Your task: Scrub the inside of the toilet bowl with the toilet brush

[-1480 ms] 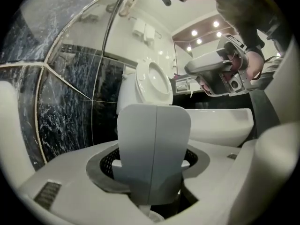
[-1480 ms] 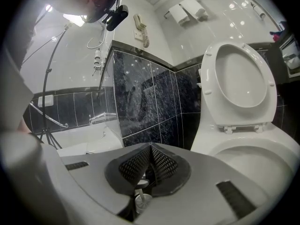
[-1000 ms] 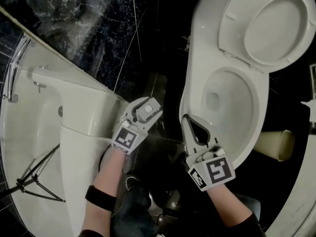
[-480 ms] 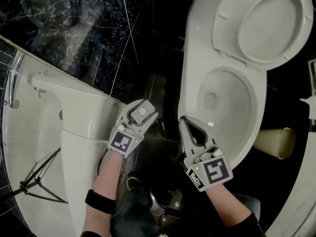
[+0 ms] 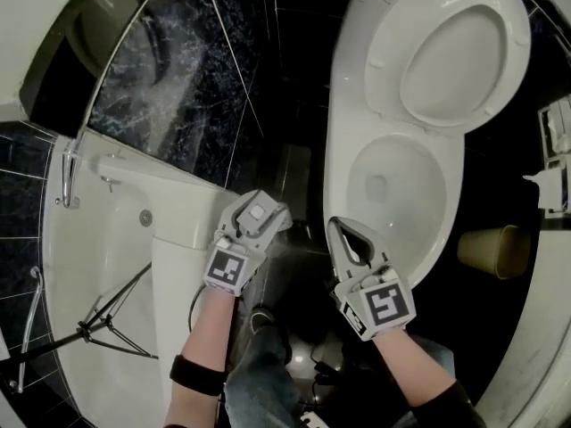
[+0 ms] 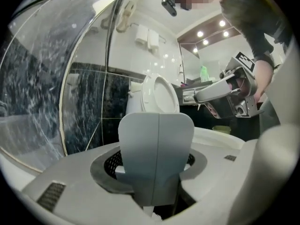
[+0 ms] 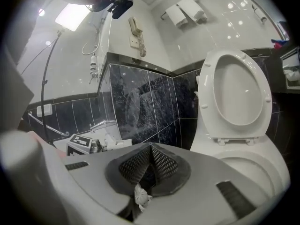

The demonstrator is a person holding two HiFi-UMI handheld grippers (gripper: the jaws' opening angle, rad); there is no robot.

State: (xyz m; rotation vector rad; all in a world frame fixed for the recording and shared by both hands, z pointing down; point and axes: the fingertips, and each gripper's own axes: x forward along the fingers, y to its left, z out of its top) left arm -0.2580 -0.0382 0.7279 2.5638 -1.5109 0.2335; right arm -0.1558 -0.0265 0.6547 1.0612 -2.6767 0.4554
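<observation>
As it hovers, left hand-held gripper (image 5: 261,200) grips brush (image 6: 157,146).

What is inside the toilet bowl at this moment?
Only bare porcelain and the drain opening show in the bowl. The right gripper covers its near edge.

This was a bathroom: a white toilet (image 5: 343,150) with its seat and lid (image 5: 446,52) raised stood against dark marbled wall tiles (image 5: 178,87), next to a white washbasin (image 5: 98,239). Toilet paper rolls (image 7: 187,8), a wall phone (image 7: 137,39) and a chrome rail (image 5: 64,172) hung on the walls.
</observation>
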